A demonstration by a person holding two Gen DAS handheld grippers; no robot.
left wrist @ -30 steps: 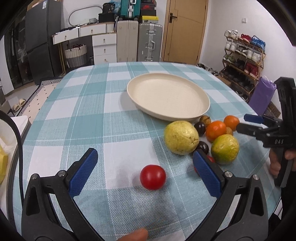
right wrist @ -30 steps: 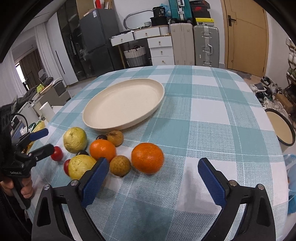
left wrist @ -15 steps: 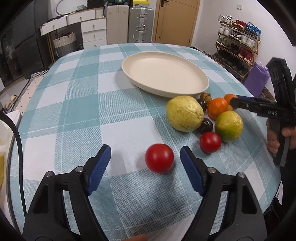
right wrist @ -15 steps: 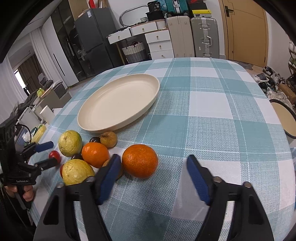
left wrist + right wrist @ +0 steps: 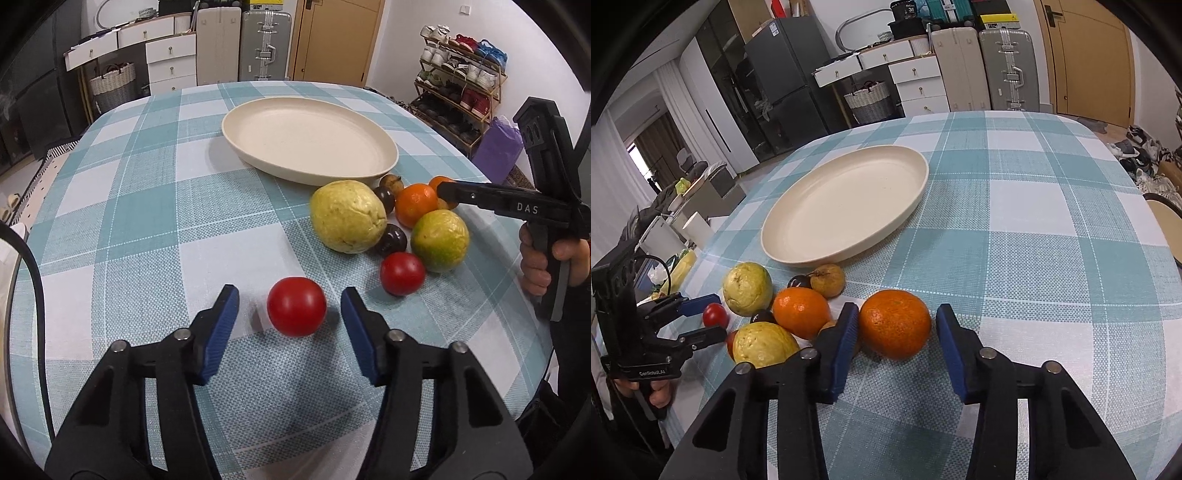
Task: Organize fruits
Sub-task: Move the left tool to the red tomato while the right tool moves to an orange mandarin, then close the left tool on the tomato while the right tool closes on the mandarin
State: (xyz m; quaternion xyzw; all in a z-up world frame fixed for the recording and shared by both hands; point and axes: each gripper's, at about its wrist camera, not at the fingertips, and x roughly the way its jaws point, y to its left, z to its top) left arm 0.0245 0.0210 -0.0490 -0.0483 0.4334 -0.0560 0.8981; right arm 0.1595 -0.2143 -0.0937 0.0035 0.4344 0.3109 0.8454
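Cream plate (image 5: 310, 147) on the checked tablecloth (image 5: 147, 221) holds nothing; all fruit lies on the cloth beside its near rim. Left gripper (image 5: 290, 310) jaws have just been closing around a red tomato (image 5: 296, 311), gaps both sides. Right gripper (image 5: 895, 332) jaws, also closing, bracket the big orange (image 5: 894, 324), pads just off its skin.

Setting: lived-in home, dining area. Beyond the fingers stood a table (image 5: 147, 206) under a teal checked cloth, white drawer units (image 5: 916, 77), two suitcases (image 5: 982, 66), a wooden door (image 5: 1086, 55), a dark fridge (image 5: 783, 77); right of the fingers, a shoe rack (image 5: 461, 81)
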